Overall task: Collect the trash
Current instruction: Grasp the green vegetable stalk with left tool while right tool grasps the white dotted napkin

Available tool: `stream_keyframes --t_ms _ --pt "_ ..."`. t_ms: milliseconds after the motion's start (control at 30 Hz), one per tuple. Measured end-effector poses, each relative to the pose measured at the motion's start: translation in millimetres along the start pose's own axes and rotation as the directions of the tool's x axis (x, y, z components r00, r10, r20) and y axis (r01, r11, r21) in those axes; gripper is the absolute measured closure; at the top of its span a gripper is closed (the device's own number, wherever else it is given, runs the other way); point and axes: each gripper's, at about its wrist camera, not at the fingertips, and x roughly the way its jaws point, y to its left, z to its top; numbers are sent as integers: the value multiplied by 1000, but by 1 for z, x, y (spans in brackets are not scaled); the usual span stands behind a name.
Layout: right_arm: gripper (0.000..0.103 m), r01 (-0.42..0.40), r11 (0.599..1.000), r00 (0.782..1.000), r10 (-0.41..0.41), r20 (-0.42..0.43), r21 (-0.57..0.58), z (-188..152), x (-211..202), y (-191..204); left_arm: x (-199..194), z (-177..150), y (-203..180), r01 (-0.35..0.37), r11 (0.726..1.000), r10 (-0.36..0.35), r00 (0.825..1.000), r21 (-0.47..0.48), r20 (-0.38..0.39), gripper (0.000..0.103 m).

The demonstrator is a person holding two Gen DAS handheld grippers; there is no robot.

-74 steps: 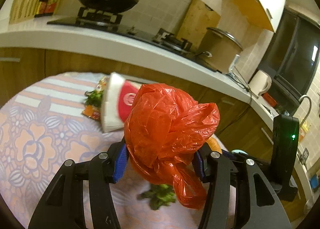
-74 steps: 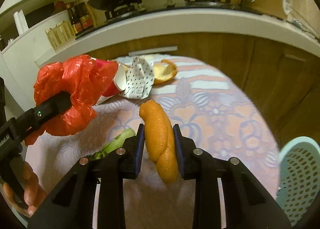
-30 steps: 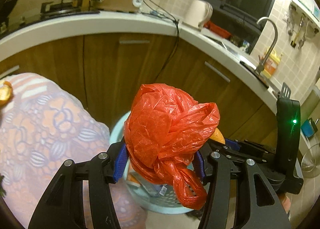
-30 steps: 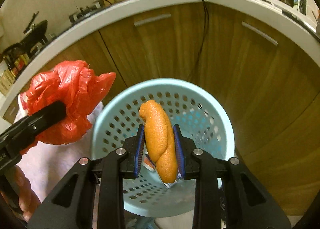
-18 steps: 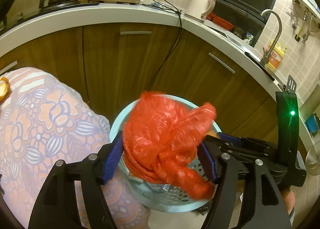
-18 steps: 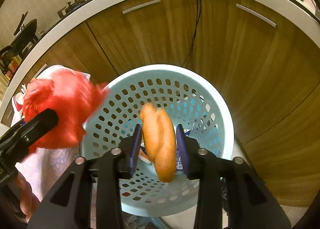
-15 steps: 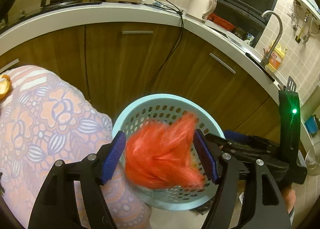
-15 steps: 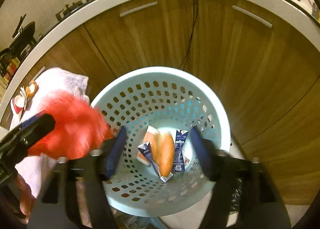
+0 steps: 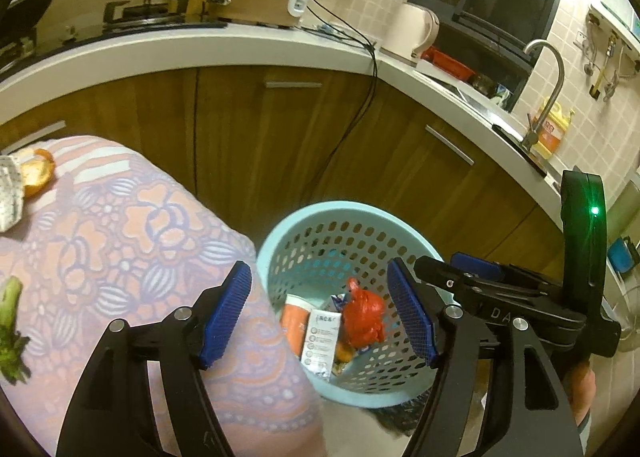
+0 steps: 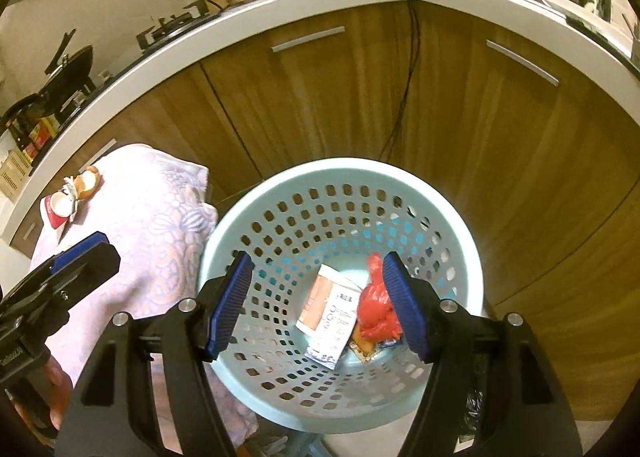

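Observation:
A pale blue perforated basket [image 9: 304,217] [image 10: 280,193] stands on the floor beside the table. At its bottom lie the crumpled red plastic bag [image 9: 362,319] [image 10: 376,311], a white carton [image 9: 320,337] [image 10: 336,321] and an orange peel [image 9: 294,317], partly hidden. My left gripper [image 9: 320,315] hangs open above the basket with nothing between its blue pads. My right gripper [image 10: 318,305] is also open and empty over the basket; it shows at the right of the left wrist view [image 9: 472,269].
The table with a floral pink cloth [image 9: 100,241] [image 10: 148,193] is left of the basket and holds a green vegetable stalk [image 9: 8,321], an orange peel [image 9: 38,171] and a red-and-white cup [image 10: 56,205]. Wooden cabinets [image 10: 400,105] and a dangling black cable [image 9: 360,113] stand behind.
Both grippers opened. The red bag dropped from the left one and the orange peel from the right one into the basket. Both hands drew back slightly.

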Motion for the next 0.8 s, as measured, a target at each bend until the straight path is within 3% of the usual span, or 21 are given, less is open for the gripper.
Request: stream_keyframes --t_ms 300,433,667,800 --pt "39 -57 995 998 59 28 -82 6 -7 49 -47 0 37 -60 996 64 996 -60 63 34" --pt "39 -82 986 996 87 30 -142 7 -6 81 -75 -4 66 -122 987 131 987 -103 91 34" --pt "39 -131 968 991 136 9 -212 5 2 130 -114 -21 129 -265 946 285 954 -189 90 31" --pt "39 -153 957 988 155 -12 -247 2 9 154 -117 -31 166 -319 916 335 942 -244 24 26"
